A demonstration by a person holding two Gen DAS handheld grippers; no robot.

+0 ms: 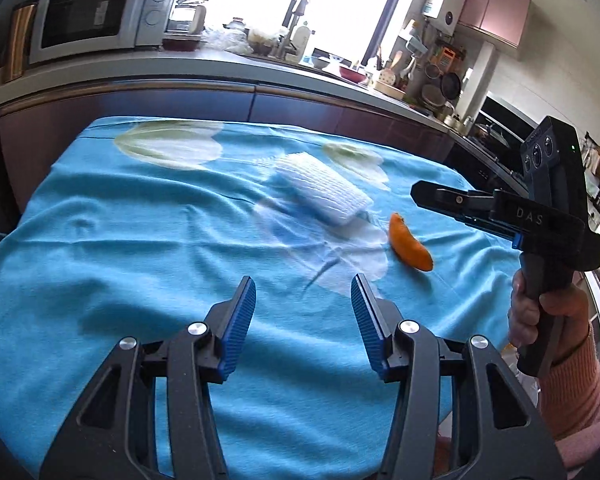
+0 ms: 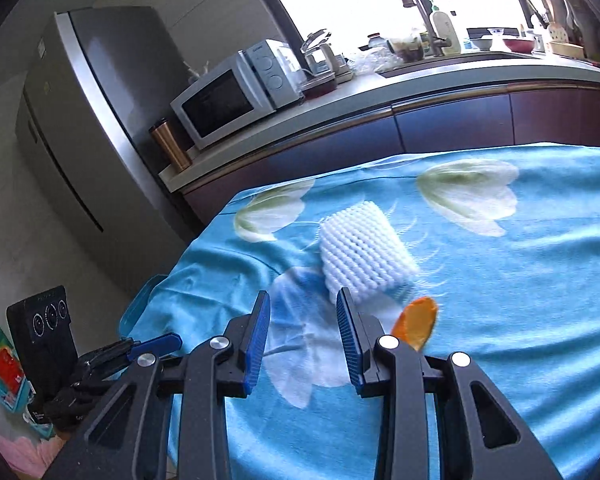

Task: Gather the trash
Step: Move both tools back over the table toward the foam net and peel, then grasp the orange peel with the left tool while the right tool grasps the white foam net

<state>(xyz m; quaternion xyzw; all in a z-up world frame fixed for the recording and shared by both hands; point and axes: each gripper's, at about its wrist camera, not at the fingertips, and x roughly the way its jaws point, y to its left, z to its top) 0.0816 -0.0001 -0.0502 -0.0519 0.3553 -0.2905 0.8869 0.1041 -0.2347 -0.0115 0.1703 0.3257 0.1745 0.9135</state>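
A: Kitchen, counter (image 1: 220, 64) along the far side; table under a blue floral cloth (image 1: 140, 240). White foam net (image 1: 324, 194) mid-table, orange peel (image 1: 410, 246) just right of it and nearer.

B: Grippers?

A: Left gripper (image 1: 303, 308) spread, empty. Right gripper (image 2: 303, 326) spread, empty, peel just to its right.

B: Risks?

A: Loose cloth may bunch into the jaws; the foam net looks light and could skid off.

Daylight floods through the blown-out window (image 1: 284, 4); fisheye bending darkens every corner (strongly), and the tablecloth (image 2: 520, 288) looks slightly motion-blurred.
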